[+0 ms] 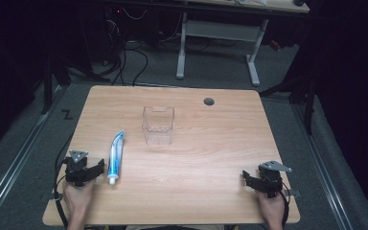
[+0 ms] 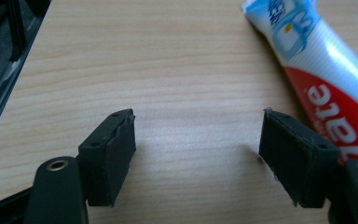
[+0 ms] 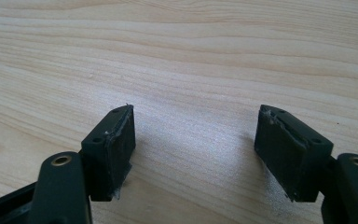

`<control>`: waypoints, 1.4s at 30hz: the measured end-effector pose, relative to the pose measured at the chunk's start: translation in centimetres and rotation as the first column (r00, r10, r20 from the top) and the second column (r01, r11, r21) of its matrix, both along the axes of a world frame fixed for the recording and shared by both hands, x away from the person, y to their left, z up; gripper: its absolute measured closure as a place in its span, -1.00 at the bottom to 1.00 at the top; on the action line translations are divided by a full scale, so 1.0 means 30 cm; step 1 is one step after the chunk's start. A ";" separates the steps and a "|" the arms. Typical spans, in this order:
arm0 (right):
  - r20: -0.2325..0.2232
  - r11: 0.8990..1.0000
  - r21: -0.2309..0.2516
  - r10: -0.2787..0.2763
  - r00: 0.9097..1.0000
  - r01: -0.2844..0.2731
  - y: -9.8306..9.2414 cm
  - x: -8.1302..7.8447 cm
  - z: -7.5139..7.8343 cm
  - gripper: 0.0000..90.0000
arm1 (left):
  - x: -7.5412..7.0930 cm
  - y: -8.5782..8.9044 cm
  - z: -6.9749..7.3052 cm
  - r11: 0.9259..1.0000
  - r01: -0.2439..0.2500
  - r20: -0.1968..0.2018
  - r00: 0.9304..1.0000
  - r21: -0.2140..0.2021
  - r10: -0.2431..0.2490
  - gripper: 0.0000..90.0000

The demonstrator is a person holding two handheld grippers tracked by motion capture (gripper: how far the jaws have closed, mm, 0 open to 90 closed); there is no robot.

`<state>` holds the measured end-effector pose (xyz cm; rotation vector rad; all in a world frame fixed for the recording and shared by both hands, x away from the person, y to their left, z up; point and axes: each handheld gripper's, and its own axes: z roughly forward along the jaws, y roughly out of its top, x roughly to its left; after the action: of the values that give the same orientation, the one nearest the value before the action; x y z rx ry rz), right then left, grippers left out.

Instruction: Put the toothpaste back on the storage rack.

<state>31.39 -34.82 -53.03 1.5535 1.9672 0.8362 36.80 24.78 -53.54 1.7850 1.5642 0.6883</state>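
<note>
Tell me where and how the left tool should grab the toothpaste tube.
Grip the toothpaste tube across its mid-body, coming from above. It lies flat, cap toward the person, beside the open left tool, so the jaws would likely span its narrow width.

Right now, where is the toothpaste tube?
In the high view the toothpaste tube lies on the table's left side, just right of the left tongs, cap toward the person.

The toothpaste tube (image 2: 326,79) is cut off by the right edge.
</note>
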 end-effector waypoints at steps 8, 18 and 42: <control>-0.001 1.000 0.007 -0.002 1.000 0.002 -0.001 -0.001 0.000 -0.36 | -0.024 0.005 0.032 0.999 0.012 0.030 0.999 -0.051 -0.011 -0.34; -0.001 1.000 0.014 0.001 1.000 -0.001 -0.004 -0.002 0.001 -0.36 | -0.062 0.001 0.085 0.994 0.036 0.069 0.997 -0.099 -0.030 -0.30; 0.000 1.000 0.010 0.004 1.000 -0.004 -0.004 -0.003 0.000 -0.36 | -0.060 -0.116 0.168 0.982 0.178 -0.012 0.984 -0.066 -0.179 -0.16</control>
<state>31.31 -34.94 -53.02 1.5555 1.9694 0.8496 34.99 21.29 -48.51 1.8600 1.4001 0.5310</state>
